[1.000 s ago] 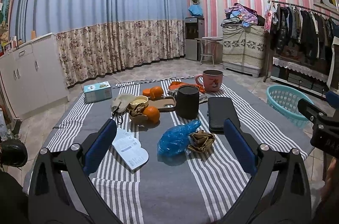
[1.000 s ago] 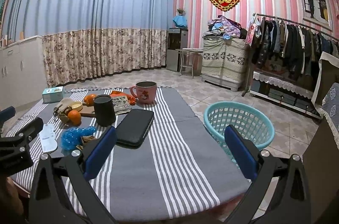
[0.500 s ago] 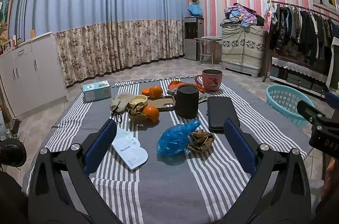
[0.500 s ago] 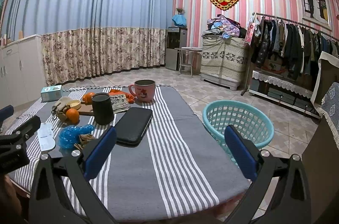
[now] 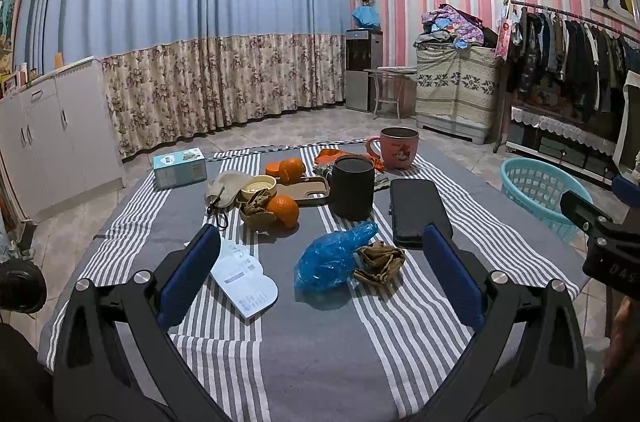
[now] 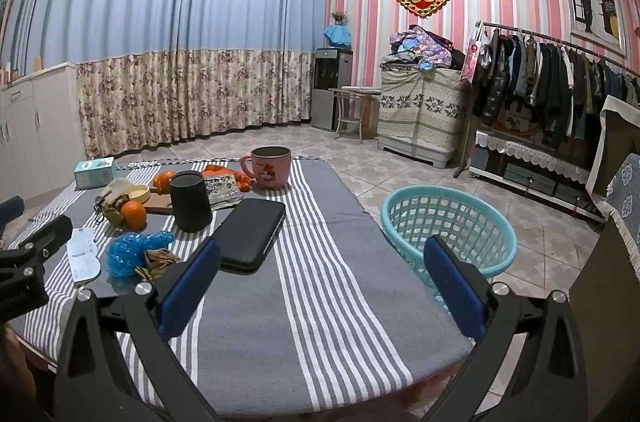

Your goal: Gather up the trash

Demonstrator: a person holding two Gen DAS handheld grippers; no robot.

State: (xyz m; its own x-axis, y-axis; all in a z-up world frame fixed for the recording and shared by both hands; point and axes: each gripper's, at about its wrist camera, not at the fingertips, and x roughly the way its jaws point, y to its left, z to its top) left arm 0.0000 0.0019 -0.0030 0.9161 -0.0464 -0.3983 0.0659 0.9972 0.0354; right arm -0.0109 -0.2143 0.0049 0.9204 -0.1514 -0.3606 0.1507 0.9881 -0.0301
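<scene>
A crumpled blue plastic bag (image 5: 334, 256) and a brown crumpled wrapper (image 5: 378, 258) lie on the striped table (image 5: 320, 342), between the open fingers of my left gripper (image 5: 320, 276), a little ahead of the tips. A white paper slip (image 5: 244, 276) lies by the left finger. More brown scraps (image 5: 254, 202) sit beside an orange (image 5: 283, 209). My right gripper (image 6: 320, 286) is open and empty over the table's right part. The bag (image 6: 130, 250) and wrapper (image 6: 156, 260) show at its left. A turquoise basket (image 6: 448, 222) stands on the floor to the right.
On the table: a black cup (image 5: 353, 187), black case (image 5: 414, 212), pink mug (image 5: 398, 147), phone case (image 5: 306, 190), more oranges (image 5: 288, 168), a small bowl (image 5: 258, 186), a tissue box (image 5: 180, 167). A clothes rack (image 6: 560, 94) and cabinets (image 5: 52, 138) line the walls.
Both views have shifted only slightly; both grippers stay open and nothing on the table has moved.
</scene>
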